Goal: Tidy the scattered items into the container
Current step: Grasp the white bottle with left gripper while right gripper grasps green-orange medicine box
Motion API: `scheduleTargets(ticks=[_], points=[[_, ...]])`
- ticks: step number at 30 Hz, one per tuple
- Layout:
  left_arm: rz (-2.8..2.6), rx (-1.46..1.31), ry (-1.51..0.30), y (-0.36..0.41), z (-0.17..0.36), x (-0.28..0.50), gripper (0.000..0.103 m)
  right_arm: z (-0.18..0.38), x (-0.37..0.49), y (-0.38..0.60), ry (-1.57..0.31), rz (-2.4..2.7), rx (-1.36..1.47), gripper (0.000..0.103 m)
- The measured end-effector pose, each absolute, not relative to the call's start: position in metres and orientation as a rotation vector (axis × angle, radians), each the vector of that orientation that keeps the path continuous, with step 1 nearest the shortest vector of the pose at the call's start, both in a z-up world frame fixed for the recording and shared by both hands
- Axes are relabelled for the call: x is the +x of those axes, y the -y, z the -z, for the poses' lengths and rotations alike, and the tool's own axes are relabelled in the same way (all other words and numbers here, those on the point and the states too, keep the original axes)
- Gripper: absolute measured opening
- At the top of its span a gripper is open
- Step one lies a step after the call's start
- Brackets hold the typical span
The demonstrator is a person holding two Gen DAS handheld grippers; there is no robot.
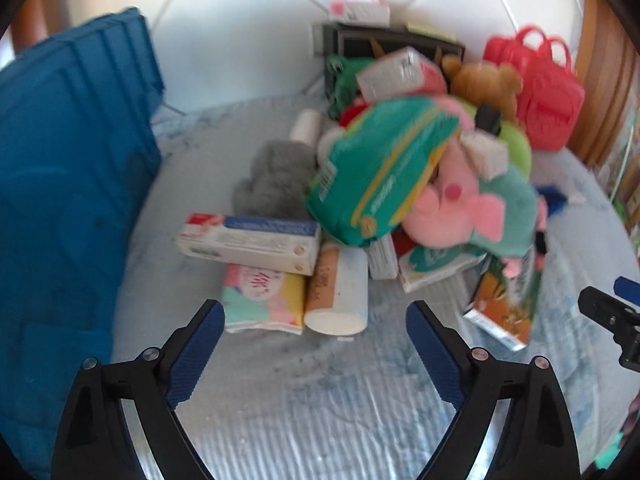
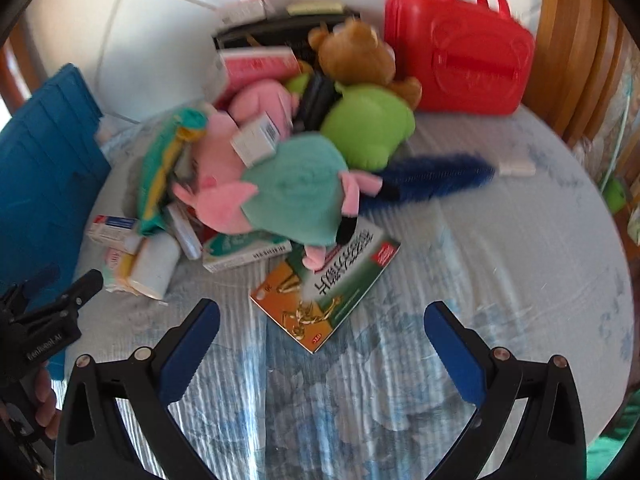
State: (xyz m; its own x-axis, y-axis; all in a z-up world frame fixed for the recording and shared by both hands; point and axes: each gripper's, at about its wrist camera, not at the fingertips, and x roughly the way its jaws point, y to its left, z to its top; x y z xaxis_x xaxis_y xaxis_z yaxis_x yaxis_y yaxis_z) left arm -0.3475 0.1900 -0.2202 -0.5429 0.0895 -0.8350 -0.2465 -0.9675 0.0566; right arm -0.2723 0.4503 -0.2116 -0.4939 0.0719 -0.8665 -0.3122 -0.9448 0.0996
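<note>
While both grippers hang wide and empty, left gripper faces white tube, just ahead, long axis toward it.
Right gripper faces orange-green box; blue container lies left. Only the right view shows blue furry toy fully.

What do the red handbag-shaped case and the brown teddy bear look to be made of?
Red handbag-shaped case: apparently hard moulded plastic, slightly glossy, with raised embossed shapes and rigid loop handles. Brown teddy bear: seemingly soft plush fabric, with a fuzzy matte surface and rounded stuffed limbs.
</note>
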Motion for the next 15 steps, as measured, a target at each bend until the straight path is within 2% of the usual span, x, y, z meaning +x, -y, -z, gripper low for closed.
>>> scheduleTargets(ticks=[6,12,15], points=[[-2.501,-1.441,-0.294,-0.21,0.261,-0.366,0.084,0.259,-0.296,-0.453,-0.438,-2.384,-1.508,0.103],[-2.481,-1.415,-0.372,-0.223,0.28,-0.374,0.084,0.286,-0.315,-0.451,-0.503,-2.328,-1.513,0.103],[-2.478,-1.405,-0.389,-0.226,0.285,-0.382,0.089,0.299,-0.325,-0.454,-0.527,-2.278,-1.517,0.103]])
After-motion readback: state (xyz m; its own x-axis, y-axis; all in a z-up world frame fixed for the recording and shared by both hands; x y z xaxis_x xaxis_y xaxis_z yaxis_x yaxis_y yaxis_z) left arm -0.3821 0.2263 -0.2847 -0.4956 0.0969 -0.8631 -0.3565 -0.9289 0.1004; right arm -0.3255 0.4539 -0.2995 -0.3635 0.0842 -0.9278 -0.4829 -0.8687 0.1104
